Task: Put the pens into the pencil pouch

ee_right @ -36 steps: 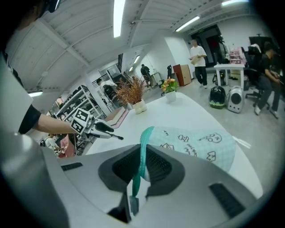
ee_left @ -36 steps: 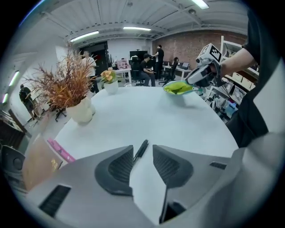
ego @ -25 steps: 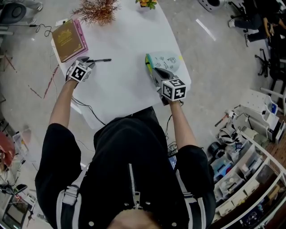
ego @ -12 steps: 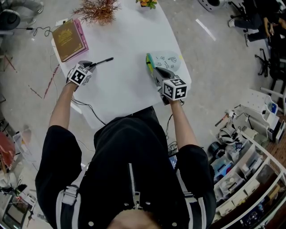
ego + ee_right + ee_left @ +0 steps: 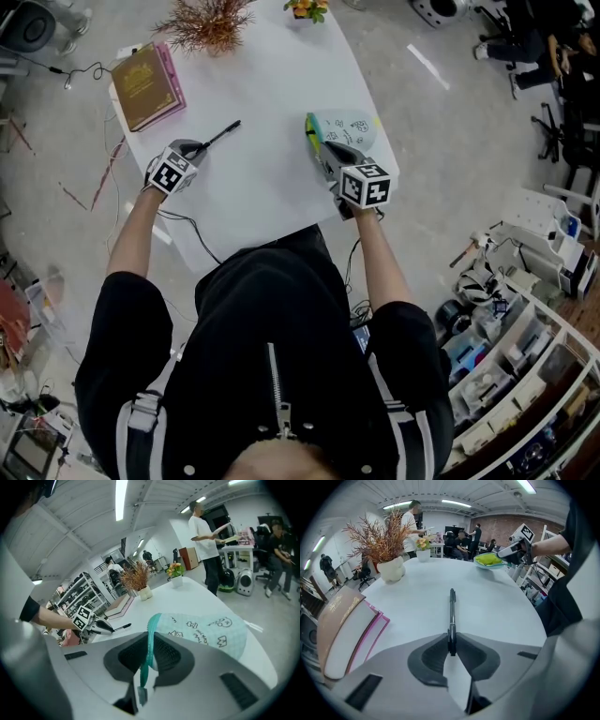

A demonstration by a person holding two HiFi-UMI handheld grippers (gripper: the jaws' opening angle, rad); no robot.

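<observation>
Closing on the pen (image 5: 452,613), the left gripper (image 5: 451,645) is now pinching its near end, its fingers having just been drawing together around it. In the head view the pen is swinging from pointing at 3 o'clock a second ago to roughly 1 o'clock, so it looks gripped, not lying loose on the surface (image 5: 272,84). Over at 3 o'clock, the right gripper (image 5: 149,665) is keeping its fingers clamped on the teal zip edge of the pouch (image 5: 206,632). Carrying the pen across is looking like the next job.
</observation>
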